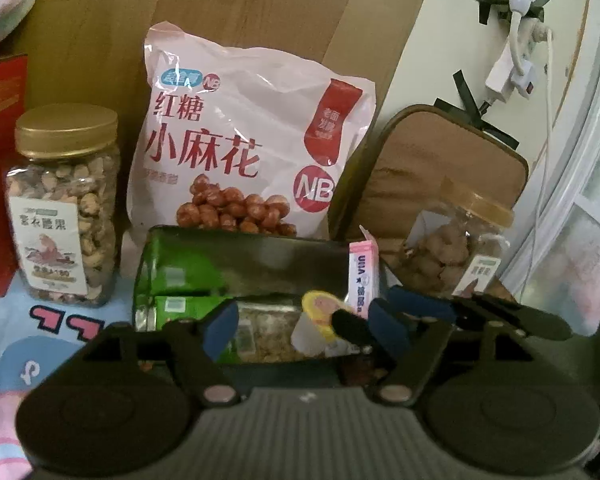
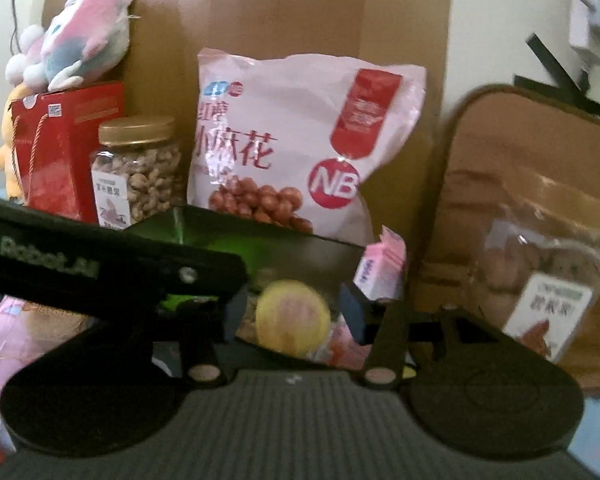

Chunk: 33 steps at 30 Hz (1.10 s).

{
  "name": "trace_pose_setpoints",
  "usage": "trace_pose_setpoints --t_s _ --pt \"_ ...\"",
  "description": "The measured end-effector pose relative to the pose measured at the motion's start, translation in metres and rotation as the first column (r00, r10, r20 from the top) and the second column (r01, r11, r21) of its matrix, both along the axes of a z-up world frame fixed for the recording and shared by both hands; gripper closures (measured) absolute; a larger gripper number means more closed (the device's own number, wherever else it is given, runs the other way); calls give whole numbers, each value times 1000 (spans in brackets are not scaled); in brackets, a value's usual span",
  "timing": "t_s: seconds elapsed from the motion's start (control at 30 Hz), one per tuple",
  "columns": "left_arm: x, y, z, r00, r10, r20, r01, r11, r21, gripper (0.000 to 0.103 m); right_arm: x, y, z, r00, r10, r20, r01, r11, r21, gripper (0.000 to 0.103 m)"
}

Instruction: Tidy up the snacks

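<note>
Here, the dark, open-topped rectangular storage bin (image 1: 236, 256) holding green snack packets (image 1: 172, 276), a round yellow-lidded cup (image 1: 320, 306) and an upright pink carton (image 1: 365, 276) sits just ahead of the left gripper (image 1: 300, 326), whose blue-padded jaws stand apart with nothing clamped between them. The right gripper (image 2: 292, 316) likewise stands released, its jaws framing the yellow cup without pressing it. The bin's long axis runs left to right across both views, in front of the upright pink-and-white plastic snack bag (image 1: 252, 140) and between two gold-lidded clear nut jars (image 1: 64, 208).
</note>
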<state>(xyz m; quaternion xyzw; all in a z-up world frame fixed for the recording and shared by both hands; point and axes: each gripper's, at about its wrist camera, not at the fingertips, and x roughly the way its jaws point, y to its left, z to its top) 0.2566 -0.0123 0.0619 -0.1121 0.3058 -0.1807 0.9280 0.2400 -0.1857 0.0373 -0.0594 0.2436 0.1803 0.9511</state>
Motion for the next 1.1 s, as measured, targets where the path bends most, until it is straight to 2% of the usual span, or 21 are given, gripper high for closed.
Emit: trace_pose_setpoints --t_s 0.17,0.33,0.5,0.77,1.0,1.1 --pt "-27 6 7 999 -21 32 21 1000 -12 29 -21 -14 8 1000 -20 19 18 998 56 49" --pt "-70 19 13 996 -59 71 62 997 -45 26 -65 -23 12 999 -8 52 2 994 106 49" --pt "-121 45 3 991 -87 103 91 995 -35 26 -97 -20 4 1000 7 -5 -6 984 179 47" --pt "-170 111 -24 997 27 66 -28 1000 11 26 -108 0 -12 989 28 -145 4 976 217 46" --pt "-185 164 -48 982 182 44 -184 982 37 26 -105 22 -24 966 54 -252 2 977 214 46" --pt "-182 177 -55 979 203 7 -203 979 -10 26 -104 30 -22 966 54 -253 -2 980 201 46"
